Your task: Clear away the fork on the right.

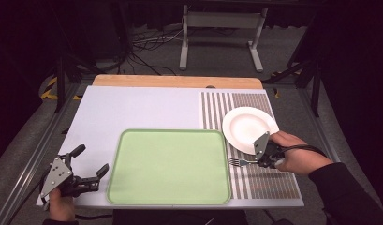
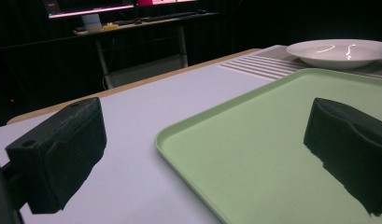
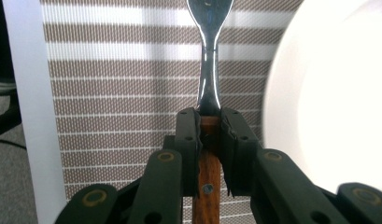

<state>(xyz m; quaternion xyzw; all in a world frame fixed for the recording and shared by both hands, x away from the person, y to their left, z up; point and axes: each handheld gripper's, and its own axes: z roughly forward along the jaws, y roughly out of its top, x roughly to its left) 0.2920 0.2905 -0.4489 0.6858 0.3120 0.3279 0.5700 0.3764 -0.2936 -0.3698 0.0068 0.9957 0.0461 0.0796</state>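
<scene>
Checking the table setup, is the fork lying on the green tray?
No, the right tongs grip the fork by its wooden handle over the striped placemat.

Room: you work in a dark space, black all round the lit table.
Floor [image 1: 292,56]: grey, with loose cables [image 1: 147,42] lying behind your table.
Frame [image 1: 222,33]: a pale metal stand sits on the floor beyond the far edge.
Table [image 1: 133,108]: white top, a wooden strip along the far side.
Desk [image 2: 132,28]: further back, with a glowing monitor [image 2: 86,7] above it.
</scene>
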